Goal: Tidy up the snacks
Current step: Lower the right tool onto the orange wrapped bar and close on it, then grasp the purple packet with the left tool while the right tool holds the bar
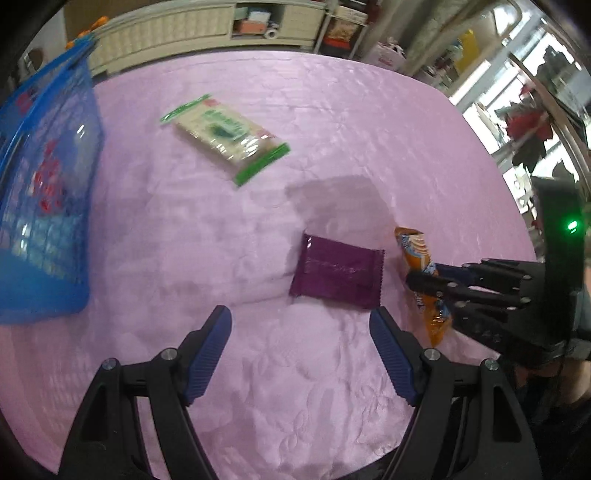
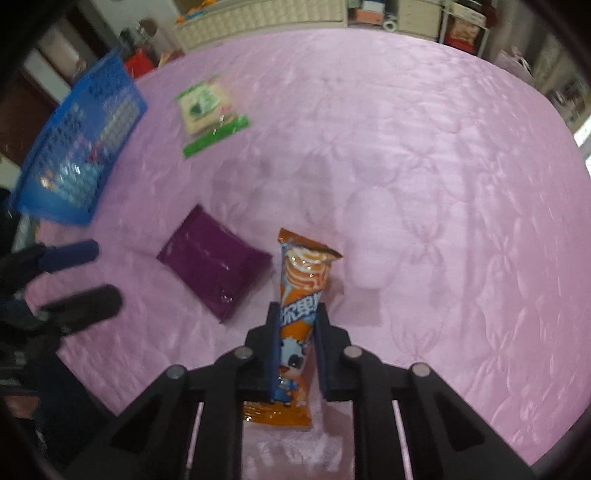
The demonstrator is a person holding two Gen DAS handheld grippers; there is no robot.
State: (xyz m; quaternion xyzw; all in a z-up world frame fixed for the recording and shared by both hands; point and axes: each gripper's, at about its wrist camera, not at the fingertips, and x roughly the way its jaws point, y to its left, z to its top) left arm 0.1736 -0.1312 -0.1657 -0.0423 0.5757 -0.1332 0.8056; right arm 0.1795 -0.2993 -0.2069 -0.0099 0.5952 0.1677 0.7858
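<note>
Off to the left stands a blue perforated basket (image 1: 44,206) on the table's pink quilted cloth (image 1: 332,122), which is stitched with a flower pattern and catches the light in glossy patches. Red shapes show through the basket's holes, though I cannot tell what they are. Beyond it, along the far wall, runs a cream cabinet (image 1: 192,29) with open cubbies holding boxes. A little right of the basket lies a clear cracker packet with green ends (image 1: 225,138), flat on the cloth and well apart from everything else. Nearer the front sits a purple wrapper (image 1: 338,275), also flat, just ahead of the left gripper (image 1: 301,325), whose blue-padded fingers (image 1: 208,350) are spread wide with nothing between them. Just beside the purple wrapper is the orange snack stick (image 2: 301,314), clamped mid-length by the right gripper (image 2: 297,321), its jaws drawn in narrow against the wrapper's sides; its top end juts out past the fingertips. At the far right, metal shelving (image 1: 546,110) with clutter and something red stands by bright windows.
</note>
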